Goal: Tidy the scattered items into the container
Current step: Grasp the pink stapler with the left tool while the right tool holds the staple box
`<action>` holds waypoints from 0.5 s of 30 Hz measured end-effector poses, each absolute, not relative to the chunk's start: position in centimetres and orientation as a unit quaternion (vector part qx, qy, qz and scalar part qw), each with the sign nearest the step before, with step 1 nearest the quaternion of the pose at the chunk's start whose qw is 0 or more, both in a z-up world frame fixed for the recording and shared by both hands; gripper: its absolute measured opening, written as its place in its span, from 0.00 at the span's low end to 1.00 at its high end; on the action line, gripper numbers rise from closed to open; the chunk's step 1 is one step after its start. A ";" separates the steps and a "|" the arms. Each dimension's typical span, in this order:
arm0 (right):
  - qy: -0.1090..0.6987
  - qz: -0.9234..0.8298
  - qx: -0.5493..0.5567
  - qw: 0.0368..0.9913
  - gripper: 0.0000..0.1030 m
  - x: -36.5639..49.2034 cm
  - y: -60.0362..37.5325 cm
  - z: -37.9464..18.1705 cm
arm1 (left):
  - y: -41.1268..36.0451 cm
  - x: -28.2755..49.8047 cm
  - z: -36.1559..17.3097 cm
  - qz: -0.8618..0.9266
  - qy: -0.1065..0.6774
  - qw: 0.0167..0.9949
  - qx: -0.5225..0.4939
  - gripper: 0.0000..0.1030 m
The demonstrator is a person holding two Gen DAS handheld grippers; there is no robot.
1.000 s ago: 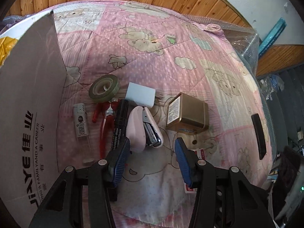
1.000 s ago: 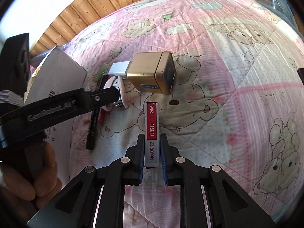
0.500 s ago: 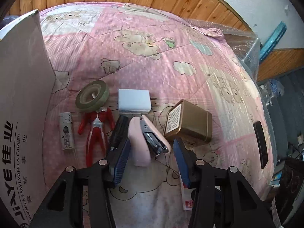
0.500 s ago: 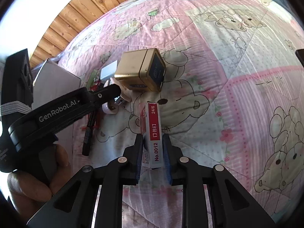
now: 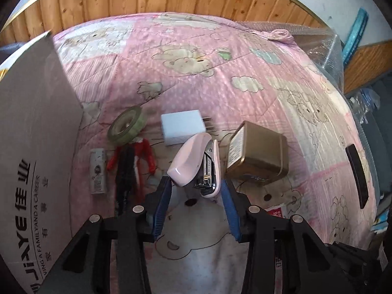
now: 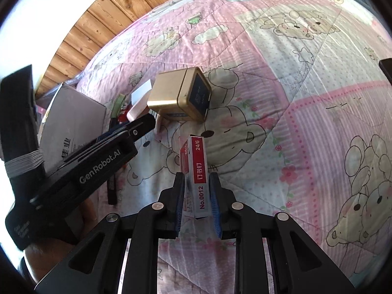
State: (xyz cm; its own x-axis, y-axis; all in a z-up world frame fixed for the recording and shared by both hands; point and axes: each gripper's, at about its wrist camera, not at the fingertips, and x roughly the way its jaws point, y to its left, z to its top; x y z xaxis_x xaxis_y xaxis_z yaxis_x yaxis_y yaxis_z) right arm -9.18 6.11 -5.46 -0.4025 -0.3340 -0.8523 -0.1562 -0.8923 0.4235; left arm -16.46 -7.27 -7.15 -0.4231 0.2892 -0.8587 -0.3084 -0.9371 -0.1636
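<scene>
A red-and-white staple box (image 6: 198, 178) is clamped between the closed fingers of the right gripper (image 6: 197, 197) above the pink quilt (image 6: 306, 127). The pink stapler (image 5: 196, 165) is flanked by the parted fingers of the left gripper (image 5: 196, 205). Beyond, a gold tin (image 5: 257, 155), white charger (image 5: 182, 127) and tape roll (image 5: 127, 127) are seen, with the cardboard box (image 5: 36, 134) at the left.

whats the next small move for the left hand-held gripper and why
Probably close the left hand-held gripper on the pink stapler. Its blue fingers stand open on either side of the stapler's near end, apparently not yet pressing on it. The right hand-held gripper is already shut on the staple box.
</scene>
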 end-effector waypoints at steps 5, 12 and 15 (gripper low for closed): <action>-0.233 -0.803 0.547 0.052 0.23 -9.2 6.4 -5.6 | -4.8 -14.2 -4.8 0.870 0.090 0.219 -0.433 0.35; -0.231 -0.799 0.552 0.051 0.29 -9.4 6.4 -6.0 | -7.6 -17.3 -7.6 0.839 -0.026 0.199 -0.506 0.49; -0.233 -0.800 0.550 0.051 0.32 -9.6 6.5 -6.2 | -6.9 -17.9 -8.4 0.830 -0.033 0.208 -0.516 0.49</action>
State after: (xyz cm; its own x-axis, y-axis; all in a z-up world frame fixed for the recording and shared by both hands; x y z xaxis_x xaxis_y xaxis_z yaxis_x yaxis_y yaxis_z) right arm -9.64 6.47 -6.19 -0.3901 -0.3385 -0.8563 -0.1750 -0.8858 0.4299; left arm -17.91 -6.92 -8.42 -0.3812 0.3794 -0.8431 -0.3121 -0.9112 -0.2689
